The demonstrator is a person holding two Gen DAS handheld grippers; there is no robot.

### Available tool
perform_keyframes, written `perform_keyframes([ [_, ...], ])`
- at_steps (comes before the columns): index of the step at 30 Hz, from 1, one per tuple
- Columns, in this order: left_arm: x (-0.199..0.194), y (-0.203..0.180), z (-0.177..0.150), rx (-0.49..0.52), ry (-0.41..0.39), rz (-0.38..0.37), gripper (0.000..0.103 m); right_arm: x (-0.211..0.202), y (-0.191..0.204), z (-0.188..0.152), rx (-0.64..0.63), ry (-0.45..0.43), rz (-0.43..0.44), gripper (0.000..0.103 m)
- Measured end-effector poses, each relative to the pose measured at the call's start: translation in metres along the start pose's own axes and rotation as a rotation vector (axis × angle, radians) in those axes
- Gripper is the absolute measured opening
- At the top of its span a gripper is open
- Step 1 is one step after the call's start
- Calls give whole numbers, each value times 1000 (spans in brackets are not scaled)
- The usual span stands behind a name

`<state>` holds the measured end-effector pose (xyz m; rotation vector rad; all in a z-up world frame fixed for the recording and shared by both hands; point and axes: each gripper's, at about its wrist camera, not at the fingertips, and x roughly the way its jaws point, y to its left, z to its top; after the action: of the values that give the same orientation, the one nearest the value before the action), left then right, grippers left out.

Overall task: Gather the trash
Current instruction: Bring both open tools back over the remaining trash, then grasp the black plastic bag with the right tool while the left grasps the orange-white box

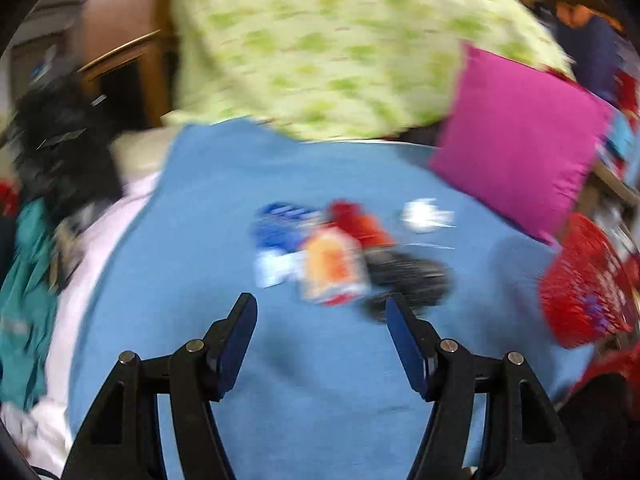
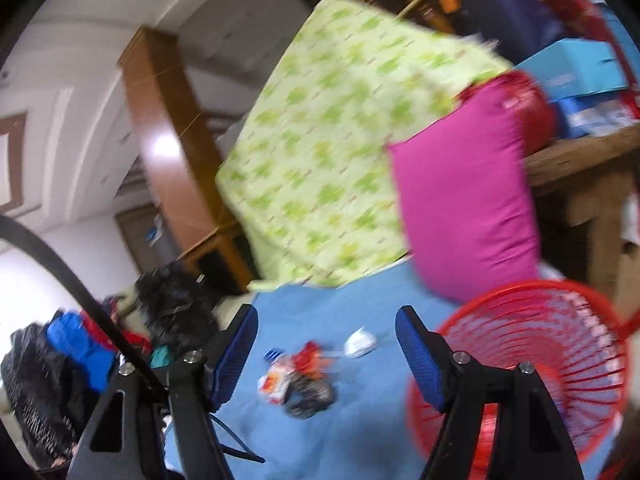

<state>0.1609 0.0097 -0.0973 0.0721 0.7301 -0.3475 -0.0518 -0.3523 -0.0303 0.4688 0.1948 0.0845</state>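
Both tools [image 1: 322,308] [image 2: 326,322] gape empty; red basket [image 2: 540,360] beside wrappers [image 2: 298,376].

No legible text anywhere: print on the wrappers [image 1: 332,268] and blue boxes [image 2: 580,80] blurred beyond reading.

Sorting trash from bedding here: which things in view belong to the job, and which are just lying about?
Job:
- blurred pile of crumpled wrappers
- white crumpled scrap
- red wire basket

Lying about:
- magenta cushion
- green-patterned quilt
- blue bedsheet

Both wrist views over blue bedsheet [image 1: 320,380], sharing trash pile [image 2: 296,376]
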Motion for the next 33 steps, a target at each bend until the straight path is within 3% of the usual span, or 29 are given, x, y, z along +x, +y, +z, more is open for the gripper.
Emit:
perform_keyframes([
  [5,7,43,-17,-120,6,22,67,90,30,-41,-15,228,68,78],
  [11,36,39,-30,-109,28,2,67,192,29,-91,-83,471,9,78],
  [16,62,39,-24,-128,38,-42,68,259,21,-109,-103,595,19,78],
  [23,87,29,-17,-132,44,-104,67,326,12,-136,-69,706,16,78],
  [25,91,25,-15,-119,43,-109,68,337,9,-144,-69,736,10,70],
  [27,96,20,-13,-115,47,-133,68,342,8,-150,-66,771,26,34],
  [33,117,10,-4,-132,97,-204,68,321,6,-144,-65,752,25,27],
])
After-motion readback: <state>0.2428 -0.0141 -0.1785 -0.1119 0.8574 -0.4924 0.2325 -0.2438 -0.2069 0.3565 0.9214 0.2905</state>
